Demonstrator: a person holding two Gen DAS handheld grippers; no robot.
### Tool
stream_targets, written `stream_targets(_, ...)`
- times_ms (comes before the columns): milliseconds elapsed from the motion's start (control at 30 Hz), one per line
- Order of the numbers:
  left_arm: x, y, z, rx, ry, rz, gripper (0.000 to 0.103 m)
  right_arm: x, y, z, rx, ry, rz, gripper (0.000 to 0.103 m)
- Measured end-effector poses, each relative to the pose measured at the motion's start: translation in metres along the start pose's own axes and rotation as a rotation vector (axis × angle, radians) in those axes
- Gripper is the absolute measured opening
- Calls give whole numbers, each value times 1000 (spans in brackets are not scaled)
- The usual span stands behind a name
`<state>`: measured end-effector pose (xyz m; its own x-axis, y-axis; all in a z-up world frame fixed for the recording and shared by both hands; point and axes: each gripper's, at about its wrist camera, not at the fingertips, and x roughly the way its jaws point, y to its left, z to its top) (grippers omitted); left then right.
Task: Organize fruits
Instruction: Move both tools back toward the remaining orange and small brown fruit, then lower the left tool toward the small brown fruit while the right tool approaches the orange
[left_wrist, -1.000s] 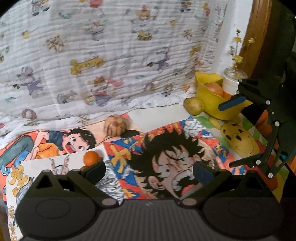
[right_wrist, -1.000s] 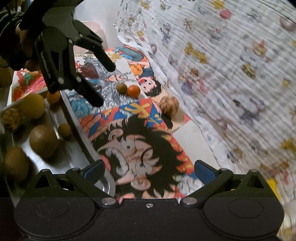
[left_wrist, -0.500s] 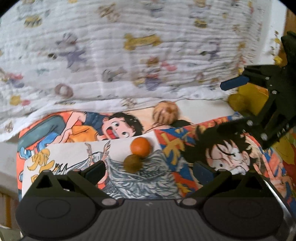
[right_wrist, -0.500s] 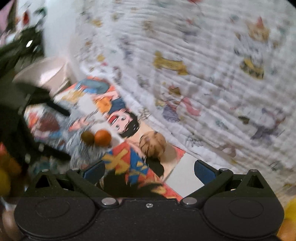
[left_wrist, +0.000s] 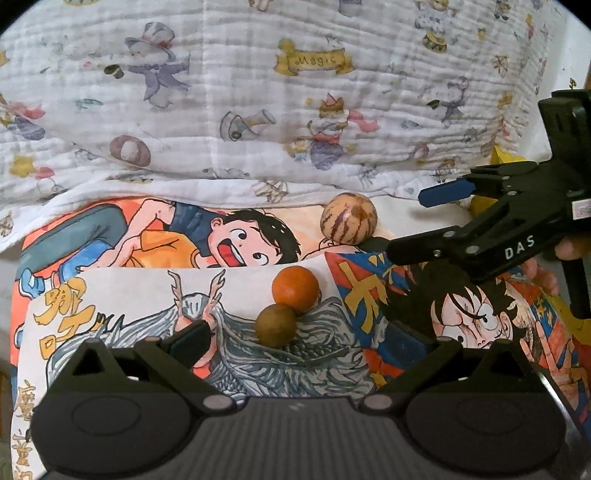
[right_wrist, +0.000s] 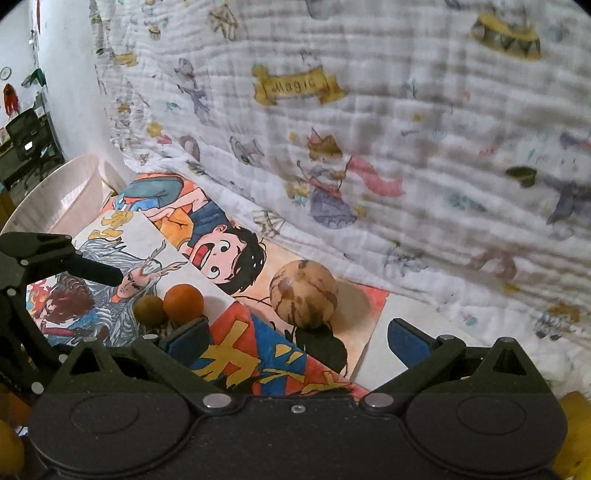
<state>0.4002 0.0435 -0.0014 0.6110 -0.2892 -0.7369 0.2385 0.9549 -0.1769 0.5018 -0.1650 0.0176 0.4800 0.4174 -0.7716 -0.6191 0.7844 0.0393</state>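
In the left wrist view, my left gripper is open and empty. A small brown-green fruit lies just ahead, between its fingers, touching an orange behind it. Farther back, by the blanket, sits a striped tan melon-like fruit. My right gripper reaches in from the right, open, its tips close to that striped fruit. In the right wrist view, my right gripper is open, with the striped fruit just ahead of its gap. The orange and the brown-green fruit lie to the left.
Cartoon posters cover the surface. A printed white blanket hangs along the back. A white basket stands at the far left. One finger of the left gripper shows near the small fruits. Part of a yellow bowl shows behind the right gripper.
Both grippers have swung left. The left one has closed in on the two small fruits. The right one has turned from the metal tray of fruit to the striped fruit. Both stayed open.
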Motion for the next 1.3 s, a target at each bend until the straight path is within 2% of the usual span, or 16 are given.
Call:
stream_targets(667, 5, -2, 0, 35, 12, 5, 102, 11, 9, 0, 15, 39, 100, 102)
stream_targets(867, 5, -1, -2, 49, 11, 9, 102, 12, 8, 2, 19, 45, 105, 102)
stream_targets(1300, 7, -1, -3, 98, -2, 11, 98, 12, 15, 6, -163, 68, 113, 101)
